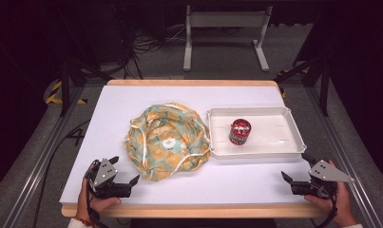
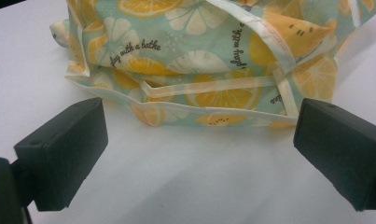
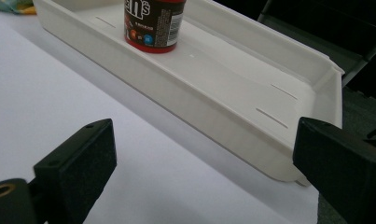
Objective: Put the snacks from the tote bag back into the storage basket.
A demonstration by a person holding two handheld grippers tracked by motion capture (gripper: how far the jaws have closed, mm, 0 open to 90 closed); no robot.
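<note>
Both grippers rest at the near edge of the table (image 1: 146,95), one in each hand. Left gripper (image 1: 124,172) has its jaws wide apart and empty, pointing at the near hem of the citrus-print fabric bag (image 1: 166,140), which lies crumpled and half flattened at the middle of the table. In the left gripper view the bag (image 2: 213,60) sits just beyond the open jaws, not touching; a cream trim strap (image 2: 209,86) runs along its folded near edge.

Right gripper (image 1: 296,175) is also spread wide and holds nothing, near the corner of the white tray (image 1: 274,151). The tray touches or nearly touches the bag's right side. Inside it a red canister (image 1: 240,131) stands upright, left of centre; the right gripper view shows its lower label (image 3: 153,25) beyond the tray wall (image 3: 185,107).

Judgement: the work looks like opening the bag to take the canister. To do it well, the left should pinch a single layer at the rim or strap, not the whole fold, and lift it to hold the mouth open. The right should clear the tray wall from above and close around the canister's side, keeping it upright.
</note>
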